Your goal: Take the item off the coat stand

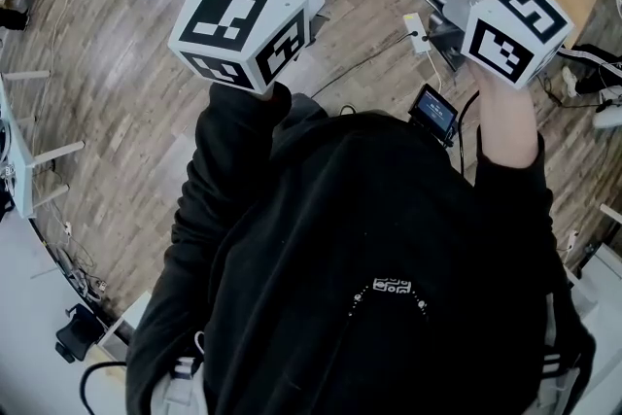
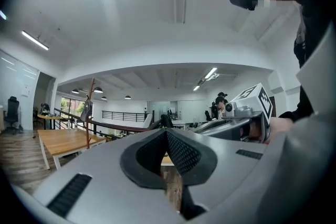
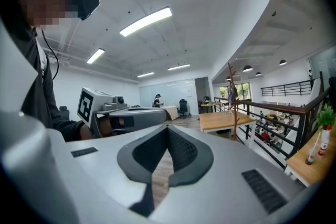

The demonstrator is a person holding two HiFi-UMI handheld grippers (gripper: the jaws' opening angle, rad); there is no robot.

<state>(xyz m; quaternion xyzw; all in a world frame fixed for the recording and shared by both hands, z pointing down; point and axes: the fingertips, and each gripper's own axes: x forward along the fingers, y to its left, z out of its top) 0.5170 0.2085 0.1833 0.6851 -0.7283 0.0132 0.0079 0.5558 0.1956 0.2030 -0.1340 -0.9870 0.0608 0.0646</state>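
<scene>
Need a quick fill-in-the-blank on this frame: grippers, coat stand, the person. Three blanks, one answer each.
1. The left gripper and right gripper both have their jaws ____, with nothing between them.
2. In the left gripper view, the coat stand rises beside a ____ table.
3. The person's sleeve is ____ in colour.
Missing words: shut; wooden; black.

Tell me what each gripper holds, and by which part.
Nothing is held. The left gripper and the right gripper are both shut and empty; the coat stand stands far off.
</scene>
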